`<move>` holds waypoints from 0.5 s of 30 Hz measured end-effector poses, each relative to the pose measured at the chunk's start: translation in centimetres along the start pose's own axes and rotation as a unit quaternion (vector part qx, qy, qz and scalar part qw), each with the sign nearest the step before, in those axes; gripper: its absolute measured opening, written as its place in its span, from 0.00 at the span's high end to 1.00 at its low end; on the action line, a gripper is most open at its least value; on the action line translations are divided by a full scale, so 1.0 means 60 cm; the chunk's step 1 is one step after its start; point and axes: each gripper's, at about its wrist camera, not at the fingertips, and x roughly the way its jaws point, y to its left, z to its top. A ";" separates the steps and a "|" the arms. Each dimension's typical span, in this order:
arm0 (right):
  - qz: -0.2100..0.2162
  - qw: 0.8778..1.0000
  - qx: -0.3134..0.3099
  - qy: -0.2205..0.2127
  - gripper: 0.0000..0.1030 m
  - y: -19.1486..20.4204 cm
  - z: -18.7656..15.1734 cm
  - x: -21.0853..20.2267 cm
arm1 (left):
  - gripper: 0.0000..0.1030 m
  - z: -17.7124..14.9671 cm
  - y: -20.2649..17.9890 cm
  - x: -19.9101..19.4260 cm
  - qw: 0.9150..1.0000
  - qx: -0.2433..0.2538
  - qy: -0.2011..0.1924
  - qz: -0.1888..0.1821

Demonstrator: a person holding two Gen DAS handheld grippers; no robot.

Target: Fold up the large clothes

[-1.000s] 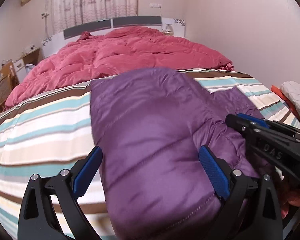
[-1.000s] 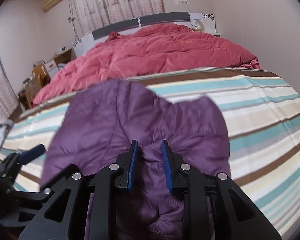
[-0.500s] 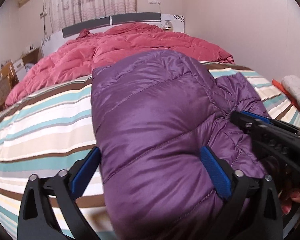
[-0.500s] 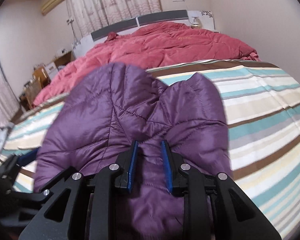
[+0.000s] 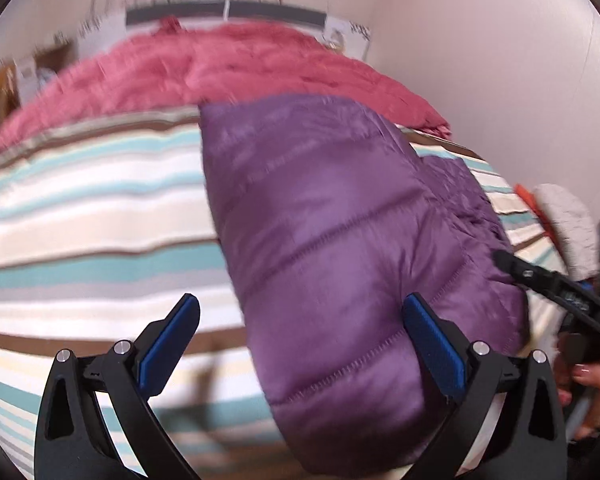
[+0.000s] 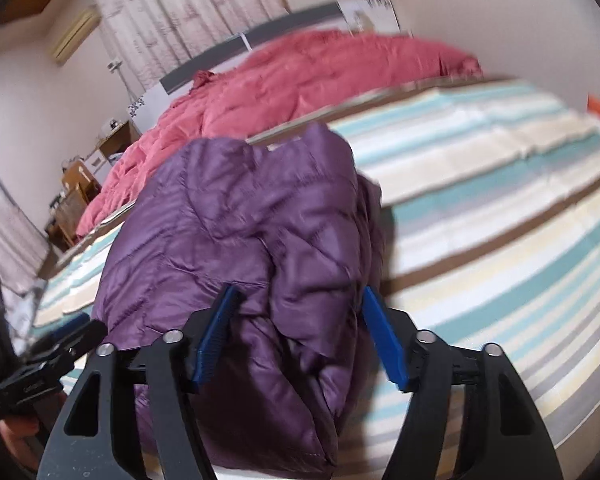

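A purple quilted puffer jacket (image 5: 332, 240) lies folded in a thick bundle on the striped bed sheet (image 5: 92, 208). My left gripper (image 5: 300, 340) is open, its jaws wide apart, with the jacket's near end over its right finger. My right gripper (image 6: 300, 336) is open, its blue pads standing either side of the jacket's (image 6: 240, 232) near edge without pinching it. The right gripper also shows at the right edge of the left wrist view (image 5: 556, 284), and the left gripper at the left edge of the right wrist view (image 6: 40, 364).
A crumpled red duvet (image 5: 228, 68) fills the far half of the bed, up to the headboard (image 6: 236, 48). A wall runs along the right side. White and orange items (image 5: 560, 220) lie at the bed's right edge. Wooden furniture (image 6: 76, 196) stands at the left.
My right gripper has opened and let go of the jacket fabric. Both grippers have pulled back a little, and the jacket has settled onto the bed.
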 end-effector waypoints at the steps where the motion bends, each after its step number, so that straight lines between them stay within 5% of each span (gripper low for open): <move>1: 0.004 1.000 0.010 0.009 0.28 -0.005 -0.001 0.005 | 0.02 -0.001 0.003 0.003 1.000 -0.008 0.008 -0.010; 6: 0.034 0.996 0.060 0.061 0.25 -0.024 -0.004 0.036 | 0.02 -0.004 0.018 0.028 0.996 -0.036 0.057 -0.066; 15: 0.058 0.990 0.078 0.098 0.22 -0.030 -0.004 0.065 | 0.02 -0.001 0.022 0.045 0.992 -0.023 0.088 -0.087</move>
